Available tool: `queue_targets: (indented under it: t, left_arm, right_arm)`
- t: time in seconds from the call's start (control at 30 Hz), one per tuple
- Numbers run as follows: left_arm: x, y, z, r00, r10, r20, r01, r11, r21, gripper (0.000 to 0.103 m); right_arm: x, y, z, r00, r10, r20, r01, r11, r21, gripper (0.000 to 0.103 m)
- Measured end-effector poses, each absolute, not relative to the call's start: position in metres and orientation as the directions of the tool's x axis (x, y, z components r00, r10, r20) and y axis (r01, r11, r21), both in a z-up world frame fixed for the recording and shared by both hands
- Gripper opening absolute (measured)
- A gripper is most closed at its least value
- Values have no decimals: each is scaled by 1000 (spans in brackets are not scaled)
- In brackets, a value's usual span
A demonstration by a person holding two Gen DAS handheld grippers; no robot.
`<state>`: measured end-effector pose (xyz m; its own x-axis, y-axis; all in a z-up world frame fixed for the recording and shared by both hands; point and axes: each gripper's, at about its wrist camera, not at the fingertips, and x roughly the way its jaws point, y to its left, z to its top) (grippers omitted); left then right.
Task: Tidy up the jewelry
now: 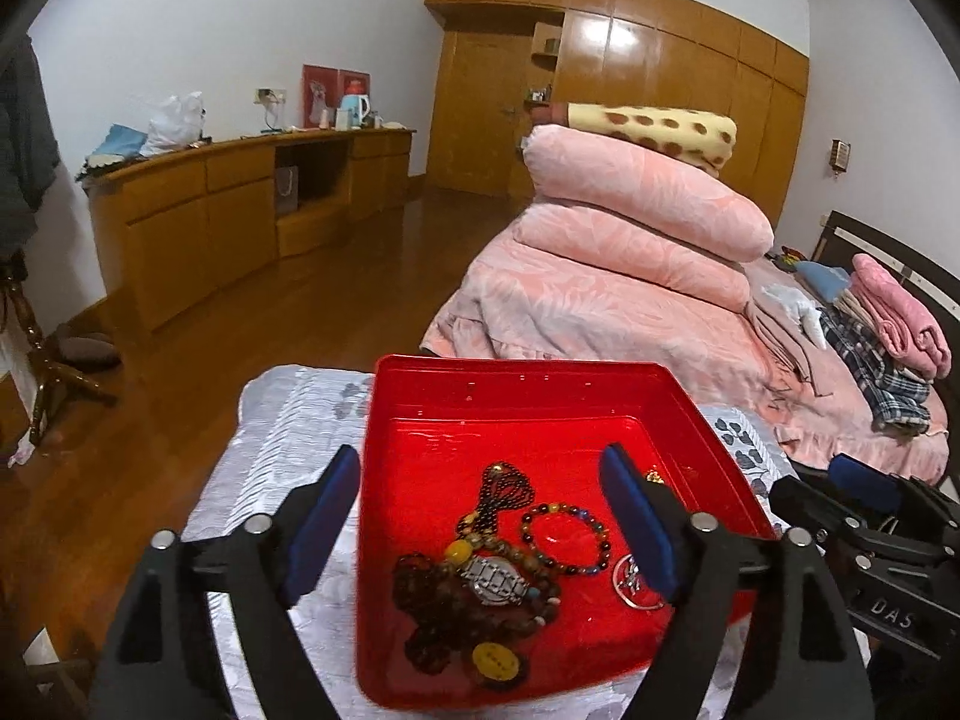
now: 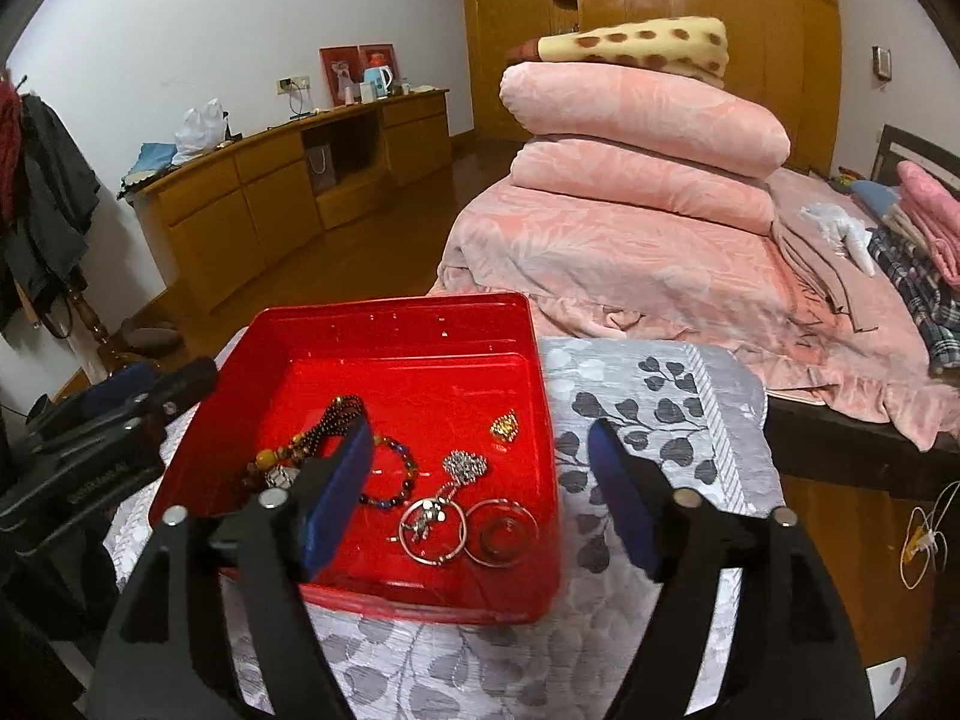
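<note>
Right now we hold our left gripper (image 1: 480, 516) with its blue-padded fingers spread wide, straddling the left wall of the red tray (image 1: 522, 387): one finger hangs outside over the grey leaf-patterned cloth (image 1: 288, 420), the other over the tray floor, and nothing sits between them. Our right gripper (image 2: 480, 492) is likewise spread apart with nothing in its grasp, its left finger over the tray and its right finger over the cloth just beside the tray's right wall. All the jewelry we can see lies inside the tray. Toward the near left we find a tangle of dark wooden beads (image 1: 432, 600) with a silver metal watch (image 1: 495, 579) lying on it and a yellow disc pendant (image 1: 495, 657) at its near end. Just beside that rests a multicoloured bead bracelet (image 1: 567, 537), and behind it a dark beaded necklace (image 1: 504, 489). From the right wrist view we also see a silver heart-shaped pendant (image 2: 465, 465), two silver hoops (image 2: 465, 531) side by side near the front wall, and a small gold piece (image 2: 504, 426) lying apart toward the right wall. Beyond the cloth stands a bed with pink bedding (image 2: 642, 228).
</note>
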<state>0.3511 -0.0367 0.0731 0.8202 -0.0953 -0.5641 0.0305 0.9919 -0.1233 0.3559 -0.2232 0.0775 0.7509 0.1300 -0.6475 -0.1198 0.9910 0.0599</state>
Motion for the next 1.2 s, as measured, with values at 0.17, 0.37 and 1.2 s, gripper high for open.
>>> queue_targets:
  t: [0.17,0.37,1.2]
  left_arm:
    - [336,-31,73,829,-76,-553,9,992,-124,88]
    - [312,-28,72,844,-63,-532,5,994,-110,91]
    - [190,-19,95,922,-71,-382,48,997,-68,96]
  right_arm:
    - [344,-221,74,749,122,-652,-126,991,41,87]
    - [323,-220,72,750,130,-649,-137,990,40,94]
    - [199,-218,83,834,154,-530,-148,987,53,97]
